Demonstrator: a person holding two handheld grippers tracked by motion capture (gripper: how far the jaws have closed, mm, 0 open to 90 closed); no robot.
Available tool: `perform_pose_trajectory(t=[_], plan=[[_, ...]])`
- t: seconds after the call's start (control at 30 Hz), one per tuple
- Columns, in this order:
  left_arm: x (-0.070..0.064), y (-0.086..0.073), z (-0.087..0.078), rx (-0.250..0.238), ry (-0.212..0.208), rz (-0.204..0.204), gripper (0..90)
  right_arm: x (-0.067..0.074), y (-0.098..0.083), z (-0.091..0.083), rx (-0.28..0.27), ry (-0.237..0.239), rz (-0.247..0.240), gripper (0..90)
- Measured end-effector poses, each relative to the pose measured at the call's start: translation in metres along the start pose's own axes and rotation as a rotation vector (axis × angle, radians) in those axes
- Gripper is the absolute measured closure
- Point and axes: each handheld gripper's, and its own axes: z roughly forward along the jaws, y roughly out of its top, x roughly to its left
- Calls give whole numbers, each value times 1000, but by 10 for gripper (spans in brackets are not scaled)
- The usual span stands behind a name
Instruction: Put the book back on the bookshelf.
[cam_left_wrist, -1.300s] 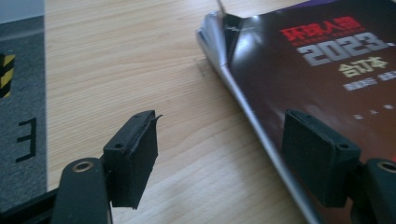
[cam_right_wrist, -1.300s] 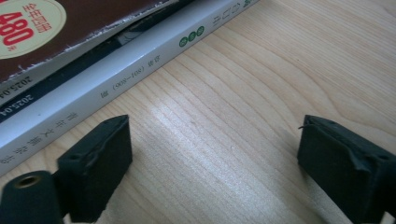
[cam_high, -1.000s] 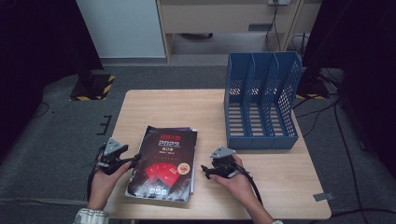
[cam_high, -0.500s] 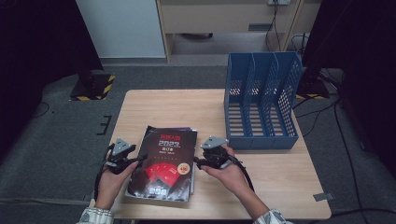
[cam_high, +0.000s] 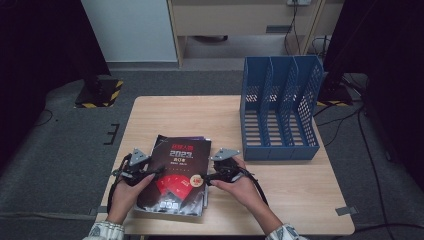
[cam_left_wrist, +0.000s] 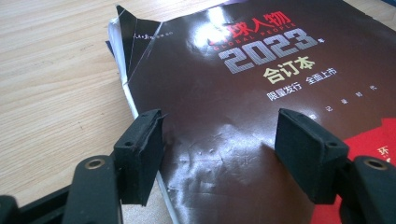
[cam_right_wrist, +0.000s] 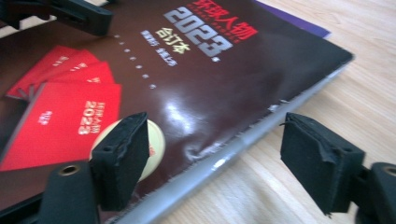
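Small cover print on magazine (cam_high: 176, 172) illegible; lower stack hidden beneath.

We're looking at a lab-like recording room: a small wooden table (cam_high: 190, 115) is sitting on grey carpet (cam_high: 60, 165). Cables (cam_high: 345, 120) are trailing past a hazard-striped stand base (cam_high: 100, 95).

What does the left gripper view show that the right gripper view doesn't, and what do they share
Left gripper view: the magazine's cover has a folded-over top corner, with the left gripper open astride the magazine's left edge. Right gripper view: red booklets and a round cream sticker printed on the cover, a purple sheet poking out beneath, and the right gripper open astride the other edge. Both: the dark 2023 cover lying flat on the wooden table.
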Motion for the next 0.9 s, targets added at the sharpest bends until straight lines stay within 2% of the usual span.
perform_pose_trajectory(t=[0.2, 0.43, 0.9], plan=[[-2, -1, 2, 4, 5, 13, 310, 2, -4, 5, 7, 25, 21, 175], [-1, -2, 2, 1, 0, 8, 307, 2, -9, 11, 29, 45, 49, 132], [-3, -2, 4, -2, -4, 16, 311, 1, -10, 17, 18, 72, 71, 104]])
